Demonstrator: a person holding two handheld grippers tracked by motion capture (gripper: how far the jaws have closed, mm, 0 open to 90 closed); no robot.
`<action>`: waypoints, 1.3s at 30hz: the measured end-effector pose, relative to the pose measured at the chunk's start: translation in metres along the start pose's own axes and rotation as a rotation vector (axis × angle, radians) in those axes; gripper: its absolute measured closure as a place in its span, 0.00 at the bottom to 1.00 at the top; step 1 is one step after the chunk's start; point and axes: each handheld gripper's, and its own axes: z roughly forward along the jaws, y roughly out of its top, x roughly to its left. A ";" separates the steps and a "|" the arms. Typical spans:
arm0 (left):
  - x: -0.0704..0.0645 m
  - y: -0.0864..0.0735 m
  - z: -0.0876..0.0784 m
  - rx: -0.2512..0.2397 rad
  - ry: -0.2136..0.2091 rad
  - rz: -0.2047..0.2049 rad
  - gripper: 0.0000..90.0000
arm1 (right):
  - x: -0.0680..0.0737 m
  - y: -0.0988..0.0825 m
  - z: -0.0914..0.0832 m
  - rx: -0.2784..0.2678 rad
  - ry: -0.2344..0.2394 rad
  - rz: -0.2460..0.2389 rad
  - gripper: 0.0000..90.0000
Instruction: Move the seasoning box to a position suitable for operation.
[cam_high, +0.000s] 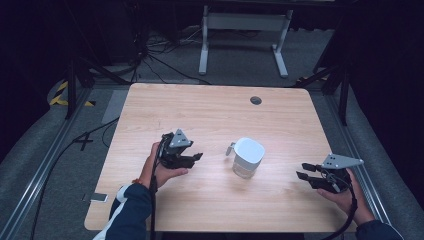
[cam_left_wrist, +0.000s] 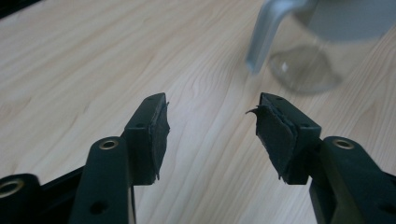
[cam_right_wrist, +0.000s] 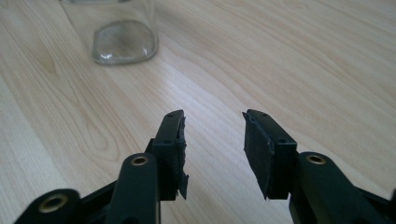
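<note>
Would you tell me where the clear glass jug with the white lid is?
The clear glass jug with the white lid stands right of centre on the wooden table, between both hand-held grippers.

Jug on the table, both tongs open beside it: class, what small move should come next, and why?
Probably ease the left tongs forward toward the jug's handle. They are open and empty, and the handle sticks out on their side of the jug, just ahead.

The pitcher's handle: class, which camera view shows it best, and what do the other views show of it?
The left gripper view: the grey handle hangs close ahead of that gripper's open jaws, beside the clear pitcher. In the high view it is a small stub on the pitcher's left. The right gripper view catches the pitcher's glass base, with no handle visible.
</note>
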 end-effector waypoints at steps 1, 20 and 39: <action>-0.001 0.007 0.003 -0.006 0.001 0.014 0.60 | -0.001 0.003 0.001 -0.003 0.007 0.001 0.69; -0.033 0.075 0.061 -0.002 -0.085 0.137 0.87 | 0.011 0.040 0.027 -0.006 0.038 -0.046 0.64; -0.043 0.077 0.059 -0.046 -0.123 0.152 1.00 | 0.012 0.034 0.030 0.024 0.021 -0.060 0.62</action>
